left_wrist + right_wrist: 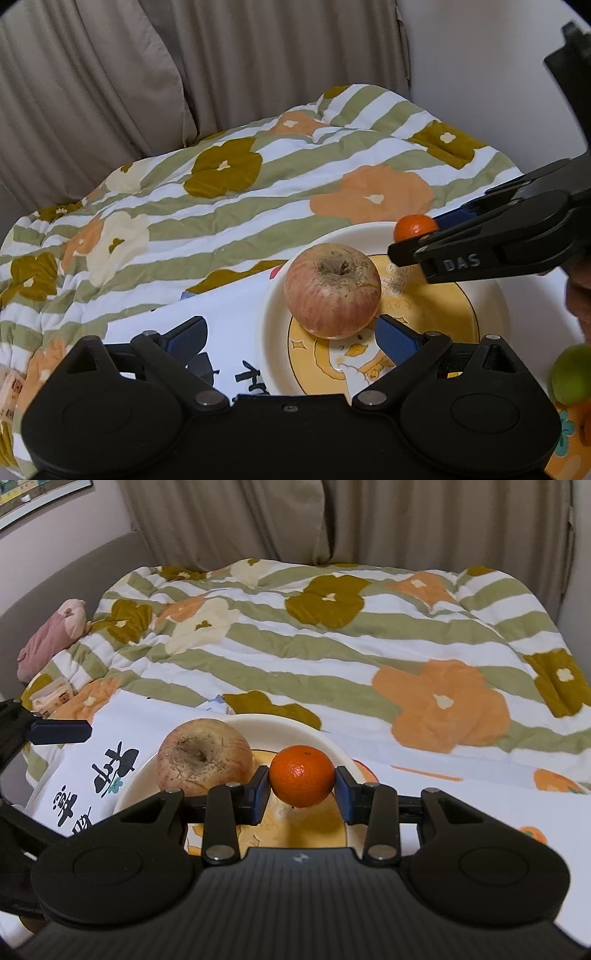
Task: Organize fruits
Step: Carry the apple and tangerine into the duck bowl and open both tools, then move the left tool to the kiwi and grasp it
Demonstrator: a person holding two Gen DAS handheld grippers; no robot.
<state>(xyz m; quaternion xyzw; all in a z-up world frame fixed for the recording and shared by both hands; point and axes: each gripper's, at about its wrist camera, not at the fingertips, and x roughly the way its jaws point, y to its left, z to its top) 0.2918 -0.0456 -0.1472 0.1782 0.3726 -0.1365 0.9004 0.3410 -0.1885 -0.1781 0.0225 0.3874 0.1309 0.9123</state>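
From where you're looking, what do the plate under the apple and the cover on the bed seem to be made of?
The plate looks like glazed ceramic, possibly melamine: a smooth cream rim with a soft sheen and a printed yellow cartoon centre. The bed cover looks like quilted cotton-type fabric, matte, with puffy stitched ridges, wrinkles and a printed flower and stripe pattern. The exact fibre cannot be told.

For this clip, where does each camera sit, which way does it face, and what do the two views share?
Left wrist: on the open left gripper, facing the apple on the plate; the right gripper enters from the right.
Right wrist: on the right gripper, facing the mandarin it clamps above the plate; a left gripper finger shows at left.
Shared: apple, mandarin, plate, floral quilt.
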